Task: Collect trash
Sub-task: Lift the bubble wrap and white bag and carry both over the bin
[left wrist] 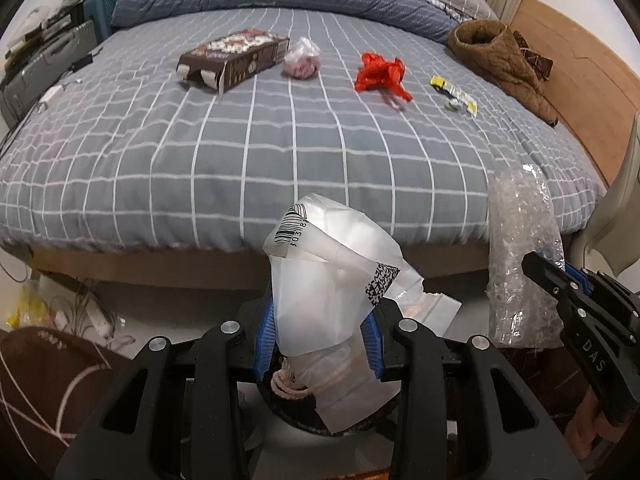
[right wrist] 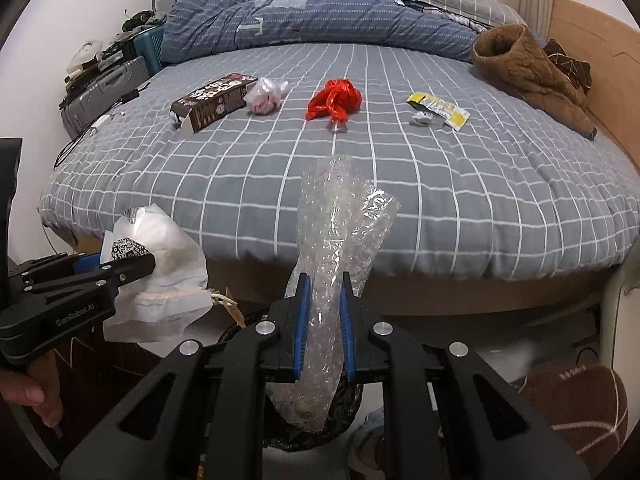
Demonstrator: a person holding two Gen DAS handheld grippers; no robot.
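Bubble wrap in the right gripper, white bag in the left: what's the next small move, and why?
Probably open both grippers. The bubble wrap and white plastic bag each hang over the dark bin below, so they should drop in; four pieces still lie on the bed.

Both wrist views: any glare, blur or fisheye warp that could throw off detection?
Left wrist view: strong barrel warp bows the bed edge; a blown-out highlight sits on the white plastic bag held in the left gripper. Right wrist view: same warp; specular glints speckle the bubble wrap in the right gripper; a soft whitish smear shows on the floor at lower right. Bed items look sharp.
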